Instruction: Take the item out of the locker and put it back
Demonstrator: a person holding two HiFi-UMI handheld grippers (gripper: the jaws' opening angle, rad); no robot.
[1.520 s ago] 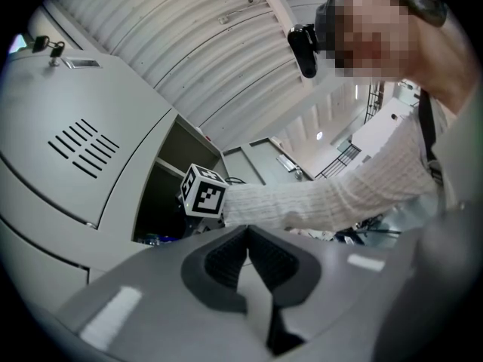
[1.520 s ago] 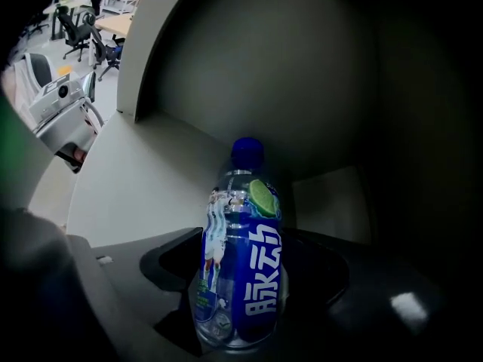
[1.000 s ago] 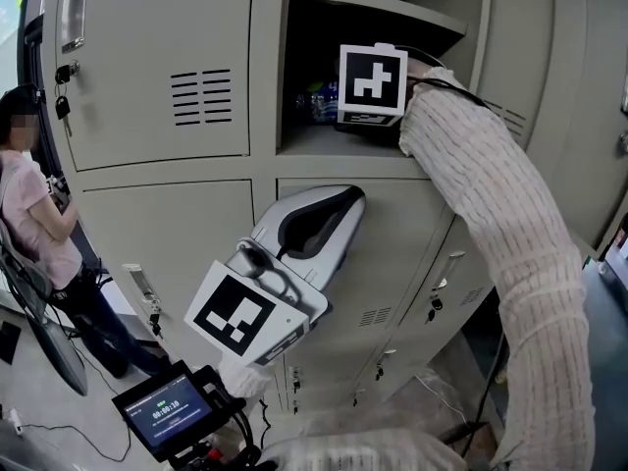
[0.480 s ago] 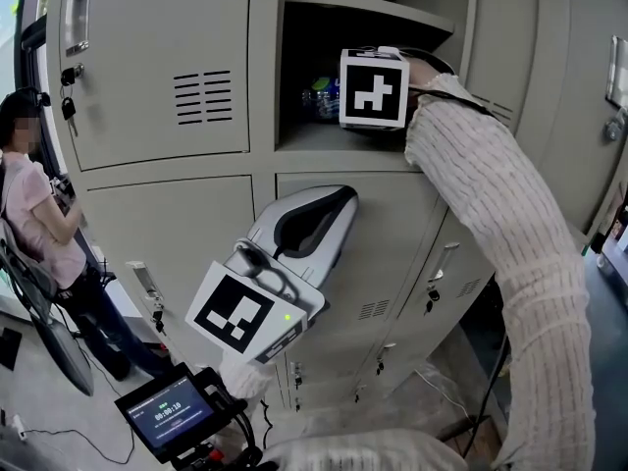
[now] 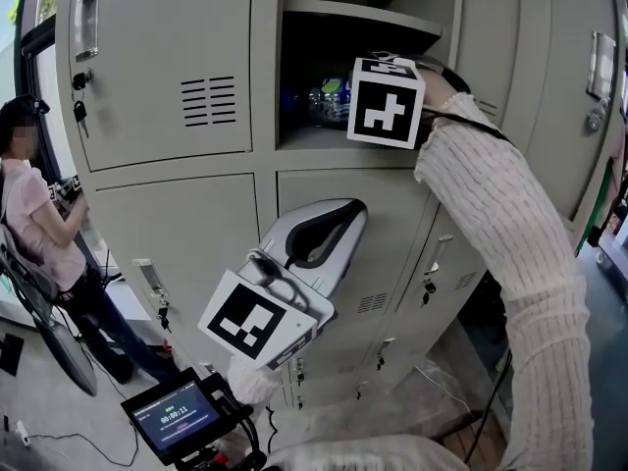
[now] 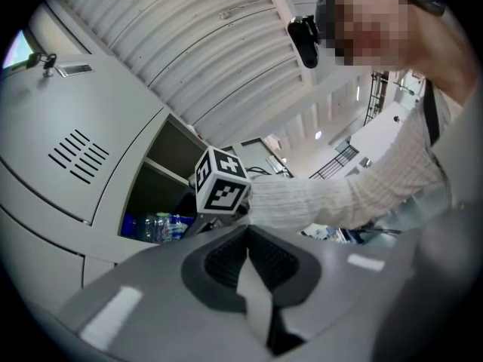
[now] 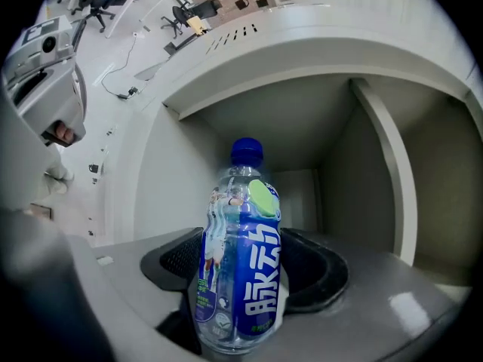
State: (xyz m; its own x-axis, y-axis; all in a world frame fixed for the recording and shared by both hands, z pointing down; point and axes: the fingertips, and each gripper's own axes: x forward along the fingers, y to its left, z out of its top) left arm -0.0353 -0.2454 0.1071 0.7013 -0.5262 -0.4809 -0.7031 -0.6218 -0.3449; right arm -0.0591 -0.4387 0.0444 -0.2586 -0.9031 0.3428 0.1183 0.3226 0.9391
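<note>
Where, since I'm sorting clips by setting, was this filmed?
Probably a locker area in an office or workshop: a bank of grey metal lockers, office chairs across the floor, a corrugated industrial ceiling.

I count one bottle [image 7: 241, 255] at twelve o'clock and two tools, the left gripper [image 6: 247, 259] and right gripper [image 7: 243, 274]. One bystander [image 5: 34, 214] at nine, one screen [image 5: 177, 418] at seven.

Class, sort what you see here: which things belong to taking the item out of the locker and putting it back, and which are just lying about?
Job in hand: bottle; locker; right gripper, shut on the bottle.

Just about: left gripper, shut and empty; keys; screen; person at the side.
</note>
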